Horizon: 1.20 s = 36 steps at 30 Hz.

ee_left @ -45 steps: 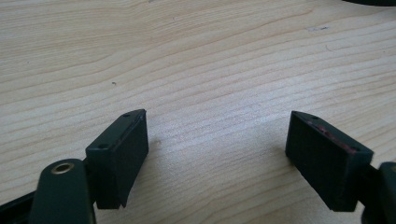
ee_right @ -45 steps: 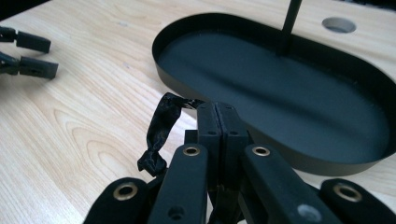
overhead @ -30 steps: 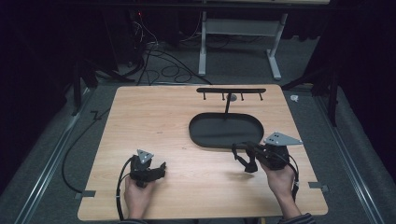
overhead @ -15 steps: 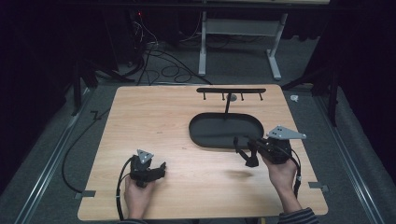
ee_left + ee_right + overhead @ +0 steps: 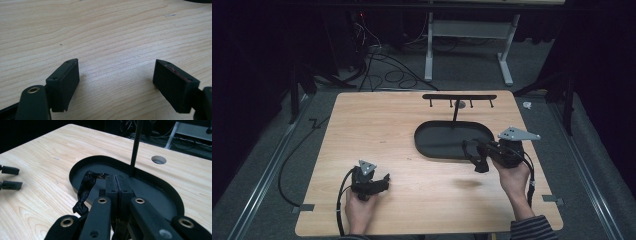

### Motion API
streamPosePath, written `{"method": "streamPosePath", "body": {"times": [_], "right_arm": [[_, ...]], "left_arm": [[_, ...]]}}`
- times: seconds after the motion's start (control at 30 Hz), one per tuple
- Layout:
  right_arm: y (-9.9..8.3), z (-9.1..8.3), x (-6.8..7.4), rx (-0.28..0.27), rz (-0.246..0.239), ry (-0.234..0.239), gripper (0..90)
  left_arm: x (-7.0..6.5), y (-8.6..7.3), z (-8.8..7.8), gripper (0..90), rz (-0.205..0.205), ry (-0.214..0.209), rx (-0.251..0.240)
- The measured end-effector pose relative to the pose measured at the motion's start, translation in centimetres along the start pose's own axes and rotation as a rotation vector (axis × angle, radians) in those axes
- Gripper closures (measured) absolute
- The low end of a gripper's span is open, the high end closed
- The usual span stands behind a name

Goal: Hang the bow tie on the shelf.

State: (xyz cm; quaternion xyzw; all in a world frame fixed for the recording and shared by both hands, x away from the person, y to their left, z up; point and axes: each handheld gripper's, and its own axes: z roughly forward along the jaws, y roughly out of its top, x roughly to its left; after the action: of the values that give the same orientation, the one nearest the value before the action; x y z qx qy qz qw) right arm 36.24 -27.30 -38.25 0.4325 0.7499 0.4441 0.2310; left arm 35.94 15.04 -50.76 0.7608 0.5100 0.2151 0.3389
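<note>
Overhead, the high view shows a wooden table (image 5: pixel 412 150) with a black oval tray (image 5: pixel 437 142) right of centre; a thin post rises from the tray's far side to a black bar with hooks (image 5: pixel 459 97); the right gripper (image 5: pixel 476 155) is held just above the tray's near right rim, pointing left, with a dark crumpled band (image 5: pixel 470 150) hanging from its tip; the left gripper (image 5: pixel 384 181) rests on the table at the near left, well apart from the tray, in the person's left hand (image 5: pixel 359 210); the right hand (image 5: pixel 512 175) holds the other gripper from the near side.

Next, the left gripper view: both black jaws stand wide apart with bare table (image 5: pixel 112 37) between them; nothing is held.

Finally, the right gripper view: the jaws are pressed fully together, pad against pad; the band (image 5: pixel 83 192), black and twisted, is pinched at their tip and loops out to the left, hanging over the tray (image 5: pixel 150 195) rim; the post (image 5: pixel 135 147) stands just beyond the jaws; a round hole (image 5: pixel 159 159) in the table lies past the tray; the left gripper (image 5: pixel 10 178) shows at the far left edge.
</note>
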Motion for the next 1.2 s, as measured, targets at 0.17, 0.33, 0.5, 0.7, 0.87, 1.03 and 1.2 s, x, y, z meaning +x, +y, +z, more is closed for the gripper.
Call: {"method": "streamPosePath", "body": {"times": [0.17, 0.33, 0.5, 0.7, 0.87, 1.03, 1.2], "right_arm": [[0.3, 0.3, -0.4, 0.003, 0.011, -0.004, 90.0], [0.6, 0.5, -1.0, -0.001, 0.021, -0.01, 90.0], [0.8, 0.4, -1.4, -0.003, 0.025, -0.017, 90.0], [1.4, 0.5, -2.1, -0.012, 0.037, -0.032, 90.0], [1.8, 0.6, -2.4, -0.012, 0.035, -0.039, 90.0], [2.1, 0.9, -2.8, -0.02, 0.05, -0.042, 90.0], [2.6, 1.5, -3.0, -0.018, 0.053, -0.045, 90.0]], "left_arm": [[0.0, 0.0, 0.0, 21.6, 0.0, 0.0, 0.0], [0.0, 0.0, 0.0, 21.6, 0.0, 0.0, 0.0], [0.0, 0.0, 0.0, 21.6, 0.0, 0.0, 0.0], [0.0, 0.0, 0.0, 21.6, 0.0, 0.0, 0.0], [0.0, 0.0, 0.0, 21.6, 0.0, 0.0, 0.0], [0.0, 0.0, 0.0, 21.6, -0.001, 0.001, -0.001], [0.0, 0.0, 0.0, 21.6, 0.0, 0.0, 0.0]]}}
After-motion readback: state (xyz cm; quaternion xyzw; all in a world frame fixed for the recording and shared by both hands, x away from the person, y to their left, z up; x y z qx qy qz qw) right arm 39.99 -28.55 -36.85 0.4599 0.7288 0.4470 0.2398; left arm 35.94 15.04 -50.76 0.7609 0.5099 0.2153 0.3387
